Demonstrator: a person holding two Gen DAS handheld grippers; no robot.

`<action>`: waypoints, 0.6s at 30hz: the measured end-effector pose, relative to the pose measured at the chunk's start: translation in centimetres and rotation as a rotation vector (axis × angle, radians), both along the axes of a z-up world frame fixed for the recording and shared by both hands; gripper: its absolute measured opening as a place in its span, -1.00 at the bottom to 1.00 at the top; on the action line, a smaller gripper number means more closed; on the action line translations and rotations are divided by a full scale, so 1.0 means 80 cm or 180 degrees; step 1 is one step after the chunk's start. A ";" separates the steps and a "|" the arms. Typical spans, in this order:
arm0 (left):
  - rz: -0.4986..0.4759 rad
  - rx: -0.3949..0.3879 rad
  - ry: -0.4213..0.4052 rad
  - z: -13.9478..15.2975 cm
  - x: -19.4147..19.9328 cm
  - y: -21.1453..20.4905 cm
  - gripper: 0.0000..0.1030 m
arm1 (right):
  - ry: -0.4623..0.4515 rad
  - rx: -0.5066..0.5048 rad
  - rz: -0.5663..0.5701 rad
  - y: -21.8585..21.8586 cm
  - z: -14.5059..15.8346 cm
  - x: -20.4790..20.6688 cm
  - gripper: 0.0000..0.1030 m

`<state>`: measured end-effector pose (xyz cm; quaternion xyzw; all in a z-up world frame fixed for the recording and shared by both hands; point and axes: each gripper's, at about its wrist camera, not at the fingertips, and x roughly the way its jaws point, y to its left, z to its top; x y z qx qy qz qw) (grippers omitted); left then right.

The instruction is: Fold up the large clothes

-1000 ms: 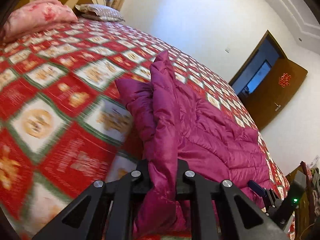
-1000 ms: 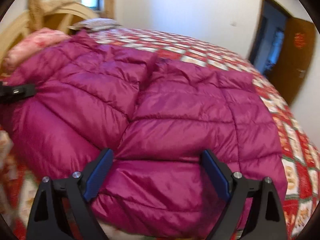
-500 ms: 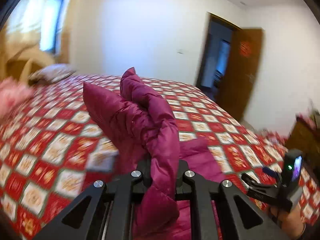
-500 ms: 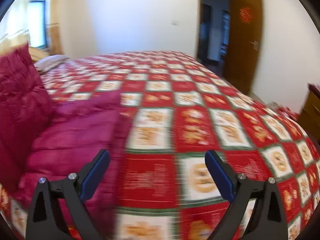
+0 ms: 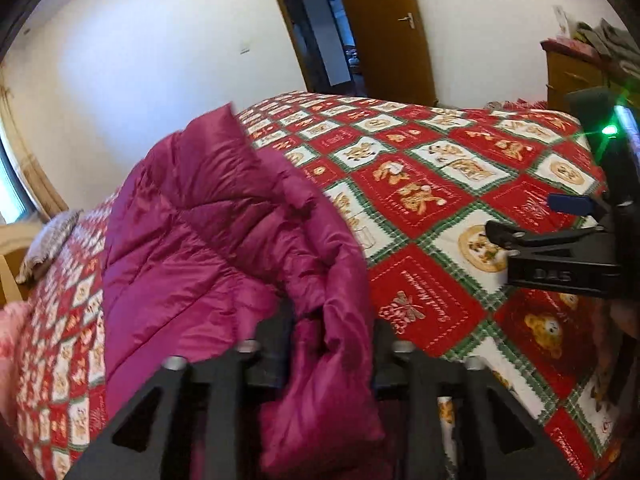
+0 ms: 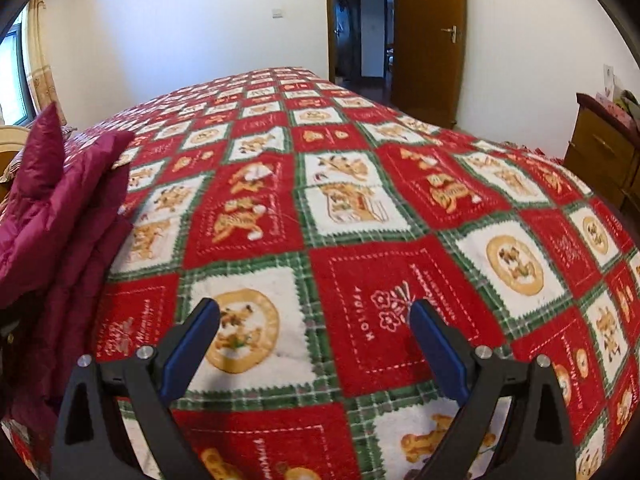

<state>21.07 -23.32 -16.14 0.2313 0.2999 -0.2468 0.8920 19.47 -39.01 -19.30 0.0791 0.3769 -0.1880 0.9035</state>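
Magenta quilted fabric of the down jacket (image 5: 208, 240) is pinched between the jaws of the left gripper (image 5: 320, 344), which are pressed together on a bunched edge of the garment. Compared with one second ago, the gripped edge has been lifted off the patchwork bedspread (image 5: 440, 208) and carried across: the jacket previously lay spread flat, and it now stands in a raised, doubled mass at the window side of the bedspread, with a loose lobe hanging below the jaws.

The right gripper (image 6: 316, 336) has also changed position. One second ago its spread jaws framed the jacket's body; now they remain spread and hold nothing, hovering over bare bedspread, with the jacket (image 6: 60, 216) only at the left margin of the right wrist view. In the left wrist view the right gripper (image 5: 536, 236) appears well apart from the jacket, on the door side of the bedspread.

Assessment: a fold is in progress, with one side of the jacket being drawn over the rest. The fold is not yet laid down, as the gripped edge is above the bedspread and the padding is uneven. The next step likely requires lowering the edge onto the jacket's body and aligning it. Slippery, puffy fabric may spring back or slide once released; the right gripper is free to press it flat.
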 end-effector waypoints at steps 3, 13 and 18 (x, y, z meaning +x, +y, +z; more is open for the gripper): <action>-0.0094 -0.0135 -0.0262 0.032 -0.027 0.004 0.46 | 0.0025 0.0025 -0.0021 -0.001 -0.003 0.005 0.88; 0.0732 -0.0529 -0.0474 0.104 0.024 0.110 0.75 | -0.0164 0.0081 0.0289 0.045 0.082 0.045 0.21; 0.1595 -0.0559 -0.0264 0.087 0.107 0.187 0.75 | -0.0268 -0.0176 0.0670 0.135 0.154 0.098 0.20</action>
